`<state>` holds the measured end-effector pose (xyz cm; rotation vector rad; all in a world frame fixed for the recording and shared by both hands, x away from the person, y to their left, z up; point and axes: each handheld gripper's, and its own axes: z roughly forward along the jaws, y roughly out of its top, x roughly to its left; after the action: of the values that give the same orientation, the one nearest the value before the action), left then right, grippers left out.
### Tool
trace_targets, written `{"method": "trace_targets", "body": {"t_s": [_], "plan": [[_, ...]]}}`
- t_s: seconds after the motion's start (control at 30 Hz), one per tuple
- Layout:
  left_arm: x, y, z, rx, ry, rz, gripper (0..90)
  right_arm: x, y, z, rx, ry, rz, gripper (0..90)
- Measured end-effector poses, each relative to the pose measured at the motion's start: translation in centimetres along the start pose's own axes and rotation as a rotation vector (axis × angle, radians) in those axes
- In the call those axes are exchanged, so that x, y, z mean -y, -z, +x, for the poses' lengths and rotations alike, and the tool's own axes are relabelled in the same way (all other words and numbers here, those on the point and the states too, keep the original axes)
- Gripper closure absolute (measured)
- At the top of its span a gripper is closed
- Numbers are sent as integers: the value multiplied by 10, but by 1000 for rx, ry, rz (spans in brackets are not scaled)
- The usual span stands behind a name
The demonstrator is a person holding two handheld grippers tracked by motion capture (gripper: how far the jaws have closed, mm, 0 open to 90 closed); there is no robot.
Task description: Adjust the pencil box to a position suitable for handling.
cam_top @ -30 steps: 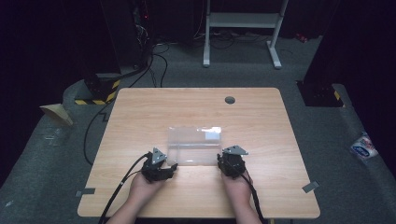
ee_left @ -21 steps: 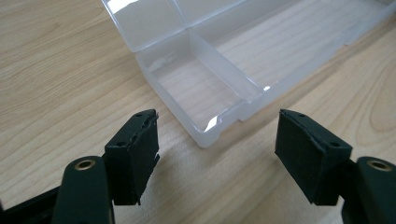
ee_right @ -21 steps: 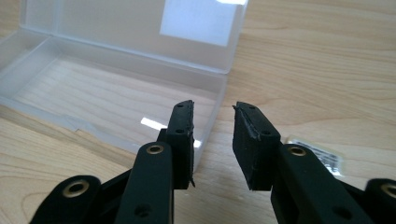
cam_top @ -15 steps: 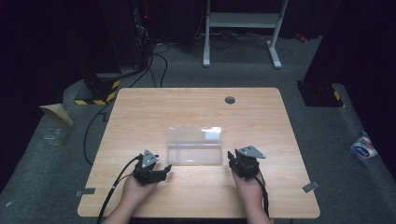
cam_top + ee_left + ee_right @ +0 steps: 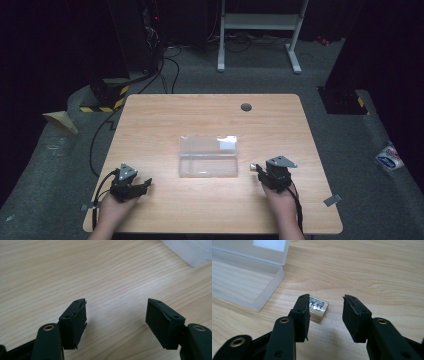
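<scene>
Lying on the wooden table (image 5: 200, 120), small eraser (image 5: 318, 307) in printed sleeve, just ahead of the right gripper (image 5: 325, 315), beside its one jaw; jaws just been opening, nothing between them. Clear plastic case (image 5: 208, 156) nearby. Left gripper (image 5: 116, 320): spread, empty.

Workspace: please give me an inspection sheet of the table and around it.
Surface: wooden table, round grommet hole near far edge.
Job's things: clear plastic box, open, nothing seen inside; small eraser lying on the table beside it.
Clutter: nothing seen.
Grippers: left hand-held gripper open over bare wood; right hand-held gripper just opening, eraser lying free ahead of its jaws.
Cables: black cables on the floor.
Surroundings: grey carpet, white desk frame, packet on the floor at the right.
</scene>
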<state>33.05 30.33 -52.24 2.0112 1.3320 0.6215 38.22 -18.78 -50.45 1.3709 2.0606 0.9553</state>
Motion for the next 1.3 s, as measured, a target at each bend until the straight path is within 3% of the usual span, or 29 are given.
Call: {"method": "trace_targets", "body": {"t_s": [0.1, 0.17, 0.3, 0.47, 0.57, 0.77, 0.9, 1.07, 1.3], "plan": [[3, -3, 2, -9, 9, -12, 307, -2, -7, -1, -25, -18, 18, 547], [5, -3, 2, 10, 26, -21, 312, -1, -10, 2, -23, -14, 35, 537], [8, -1, 1, 29, 39, -38, 324, 1, -14, 10, 18, 40, 56, 532], [7, -2, 2, 25, 23, -35, 341, -2, -25, 12, 18, 40, 84, 530], [7, -2, 2, 25, 23, -34, 343, -9, -32, 14, 42, 66, 84, 525], [7, -2, 2, 41, 22, -40, 333, -13, -36, 13, 22, 32, 101, 594], [7, -2, 2, 51, 7, -34, 323, -6, -30, 13, 10, 12, 87, 594], [7, -3, 1, 49, 3, -35, 312, -3, -28, 10, 3, -19, 67, 658], [7, -2, 1, 51, 1, -34, 305, -4, -28, 12, 14, -10, 71, 678]]}}
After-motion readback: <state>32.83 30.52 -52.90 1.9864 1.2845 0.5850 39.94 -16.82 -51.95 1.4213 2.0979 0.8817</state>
